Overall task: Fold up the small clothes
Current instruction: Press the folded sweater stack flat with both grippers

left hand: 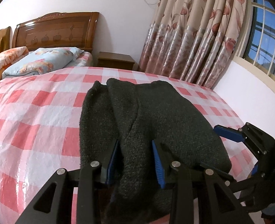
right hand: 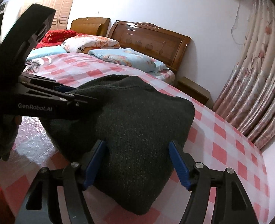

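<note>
Two grippers worked the near edge of a dark knitted garment on a checked bed.

The dark garment (left hand: 152, 119) lay folded on the pink-and-white checked sheet (left hand: 34, 112), its near edge at 6 o'clock in both views. The left gripper (left hand: 135, 160) stood wide, its blue pads (left hand: 158, 165) flanking a raised ridge of the cloth; whether they pinched it I could not tell. The right gripper (right hand: 136, 162) was also spread wide, with the garment's (right hand: 130, 123) near corner bulging between its blue pads (right hand: 178, 162), apart from the cloth at the right side. In the right wrist view the left gripper (right hand: 89, 98) reached in from 9 o'clock onto the fabric. A blue pillow (left hand: 42, 61) and a wooden headboard (left hand: 57, 31) sat at 11 o'clock, flowered curtains (left hand: 197, 31) at 1 o'clock.
</note>
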A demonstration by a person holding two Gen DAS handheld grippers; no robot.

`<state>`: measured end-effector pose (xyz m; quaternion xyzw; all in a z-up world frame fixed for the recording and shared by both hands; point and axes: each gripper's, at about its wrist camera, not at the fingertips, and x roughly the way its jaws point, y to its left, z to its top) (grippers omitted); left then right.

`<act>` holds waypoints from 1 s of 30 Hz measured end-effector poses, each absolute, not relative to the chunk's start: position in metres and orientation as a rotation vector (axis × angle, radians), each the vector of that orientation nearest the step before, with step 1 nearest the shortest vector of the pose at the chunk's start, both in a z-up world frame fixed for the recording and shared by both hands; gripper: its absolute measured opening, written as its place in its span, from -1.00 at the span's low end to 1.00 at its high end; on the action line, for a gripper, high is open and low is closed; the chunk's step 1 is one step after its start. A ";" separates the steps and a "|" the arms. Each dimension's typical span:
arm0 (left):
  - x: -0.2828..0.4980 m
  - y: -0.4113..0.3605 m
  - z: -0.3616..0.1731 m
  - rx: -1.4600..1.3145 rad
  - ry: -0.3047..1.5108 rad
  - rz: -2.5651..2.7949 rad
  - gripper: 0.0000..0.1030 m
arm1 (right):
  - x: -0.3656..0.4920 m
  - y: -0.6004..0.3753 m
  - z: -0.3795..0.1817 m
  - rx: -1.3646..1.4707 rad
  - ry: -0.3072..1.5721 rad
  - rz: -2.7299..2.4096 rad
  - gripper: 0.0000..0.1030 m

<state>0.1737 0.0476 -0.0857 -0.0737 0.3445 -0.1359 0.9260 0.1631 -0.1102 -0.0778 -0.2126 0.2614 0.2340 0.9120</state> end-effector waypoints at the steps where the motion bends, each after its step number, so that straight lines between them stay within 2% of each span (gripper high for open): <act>1: 0.174 0.048 -0.086 -0.151 0.705 -0.284 -0.30 | 0.162 -0.110 -0.078 -0.436 0.536 0.481 1.00; 6: 0.174 0.050 -0.086 -0.155 0.704 -0.294 -0.30 | 0.162 -0.112 -0.074 -0.402 0.578 0.472 1.00; 9: 0.174 0.050 -0.085 -0.157 0.703 -0.294 -0.30 | 0.152 -0.109 -0.067 -0.391 0.537 0.476 1.00; 30: 0.173 0.048 -0.085 -0.138 0.691 -0.298 -0.28 | 0.152 -0.114 -0.083 -0.394 0.545 0.495 1.00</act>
